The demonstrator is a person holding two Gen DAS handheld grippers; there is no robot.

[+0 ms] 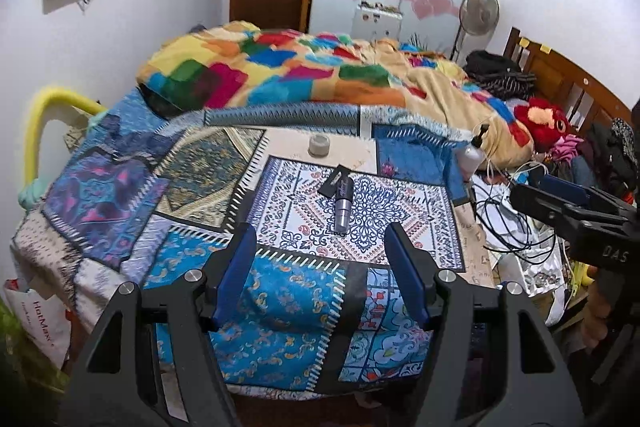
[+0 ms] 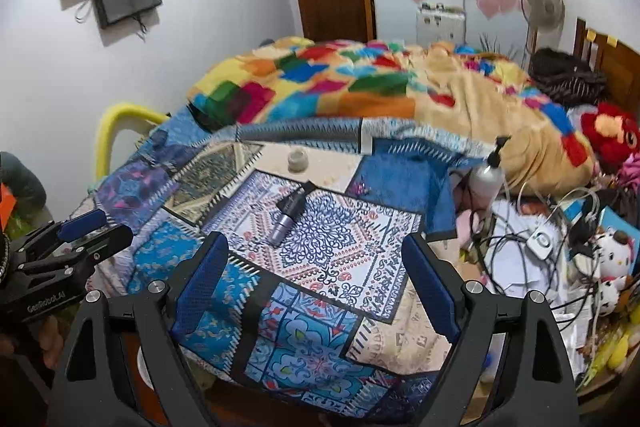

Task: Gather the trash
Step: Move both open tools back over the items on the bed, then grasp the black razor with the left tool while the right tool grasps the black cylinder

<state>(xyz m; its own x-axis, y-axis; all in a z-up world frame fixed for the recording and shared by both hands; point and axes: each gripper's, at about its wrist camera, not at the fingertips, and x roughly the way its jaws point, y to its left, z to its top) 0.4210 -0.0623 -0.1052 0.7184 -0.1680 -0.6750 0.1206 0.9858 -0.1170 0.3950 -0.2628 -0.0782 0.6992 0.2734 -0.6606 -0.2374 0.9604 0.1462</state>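
A small silver and purple bottle [image 1: 343, 206] [image 2: 287, 217] lies on the patterned bedspread [image 1: 192, 259], its top end resting on a black card [image 1: 335, 178]. Beyond it stands a small grey jar [image 1: 319, 145] [image 2: 298, 161]. My left gripper [image 1: 320, 239] hovers over the bed's near edge, just short of the bottle, open with only cloth between its blue pads. My right gripper [image 2: 316, 247] is open too, the bottle a little ahead and to its left. Each gripper shows at the edge of the other's view: the right gripper [image 1: 532, 193] and the left gripper [image 2: 100, 227].
A colourful blanket [image 1: 304, 71] is heaped across the far half of the bed. On the right stand a pump bottle [image 2: 488, 175], tangled cables [image 2: 520, 239] and plush toys [image 2: 612, 135]. A yellow rail [image 1: 52, 115] and a white bag [image 1: 36, 315] are on the left.
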